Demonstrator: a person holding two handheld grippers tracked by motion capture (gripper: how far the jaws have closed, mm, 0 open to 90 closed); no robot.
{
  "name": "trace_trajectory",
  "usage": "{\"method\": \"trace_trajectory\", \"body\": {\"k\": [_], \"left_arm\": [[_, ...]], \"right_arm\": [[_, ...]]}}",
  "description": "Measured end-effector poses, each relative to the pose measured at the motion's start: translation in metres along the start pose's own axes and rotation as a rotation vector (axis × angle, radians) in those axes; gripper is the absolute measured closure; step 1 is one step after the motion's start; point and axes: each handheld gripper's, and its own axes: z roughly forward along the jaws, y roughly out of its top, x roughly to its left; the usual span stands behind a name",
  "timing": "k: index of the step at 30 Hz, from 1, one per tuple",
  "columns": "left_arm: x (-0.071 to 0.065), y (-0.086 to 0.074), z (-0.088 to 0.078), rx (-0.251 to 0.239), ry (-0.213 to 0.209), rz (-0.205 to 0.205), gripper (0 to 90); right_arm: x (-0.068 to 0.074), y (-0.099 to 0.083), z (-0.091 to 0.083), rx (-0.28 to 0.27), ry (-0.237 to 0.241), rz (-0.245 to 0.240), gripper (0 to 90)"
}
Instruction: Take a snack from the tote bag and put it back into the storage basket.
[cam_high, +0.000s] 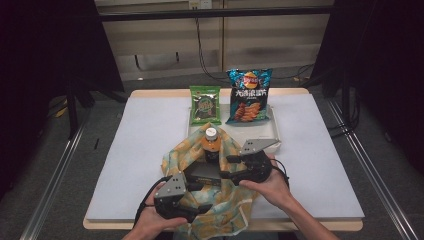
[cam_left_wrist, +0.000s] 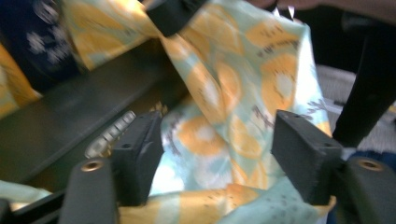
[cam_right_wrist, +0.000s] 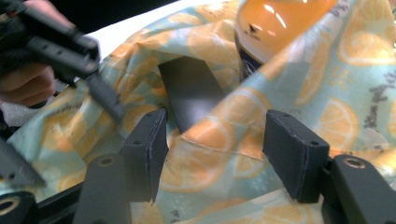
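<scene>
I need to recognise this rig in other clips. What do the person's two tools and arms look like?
Both tools are black. The left tool and right tool each carry a grey three-cornered plate on top and trail a black cable. Each has two blocky black jaws on arms with round brass-ringed holes. The forearms are bare, with no sleeves or gloves.

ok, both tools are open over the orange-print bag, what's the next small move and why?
Probably close the right tool on the bag's rim fold lying between its jaws. Both tools stand open with cloth of the orange-print bag between them, nothing pinched. The bottle and a dark flat box already sit inside, so gripping the rim seems the way to steady the mouth before the left tool acts.
</scene>
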Motion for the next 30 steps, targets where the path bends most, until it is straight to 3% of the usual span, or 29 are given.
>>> {"method": "trace_trajectory", "body": {"k": [4,7,12,14,15,17,19,25,30], "left_arm": [[-0.005,-0.001,0.005,0.046,-0.016,0.038,56.6],[-0.005,-0.003,0.011,0.065,-0.036,0.029,64.8],[-0.006,-0.005,0.017,0.081,-0.071,0.027,68.8],[-0.007,-0.006,0.018,0.085,-0.078,0.027,70.5],[-0.007,-0.006,0.017,0.091,-0.09,0.036,75.0],[-0.007,-0.007,0.017,0.089,-0.093,0.03,78.8],[-0.007,-0.007,0.015,0.084,-0.093,0.025,80.5],[-0.009,-0.007,0.009,0.076,-0.087,0.039,80.9],[-0.013,-0.004,0.009,0.065,-0.087,0.056,78.3]], "right_arm": [[-0.003,-0.008,0.007,0.021,-0.017,0.027,41.3],[-0.002,-0.009,0.009,0.028,-0.003,0.024,41.7],[0.001,-0.011,0.014,0.05,-0.013,0.004,41.3],[0.002,-0.015,0.016,0.054,-0.02,-0.003,55.8],[0.002,-0.016,0.014,0.052,-0.013,-0.005,70.7],[0.002,-0.016,0.013,0.049,-0.013,-0.006,74.9],[-0.001,-0.018,0.008,0.032,0.004,0.016,88.5],[-0.012,-0.023,-0.018,-0.02,-0.027,0.063,90.0],[-0.018,-0.03,-0.028,-0.046,-0.041,0.087,89.8]]}}
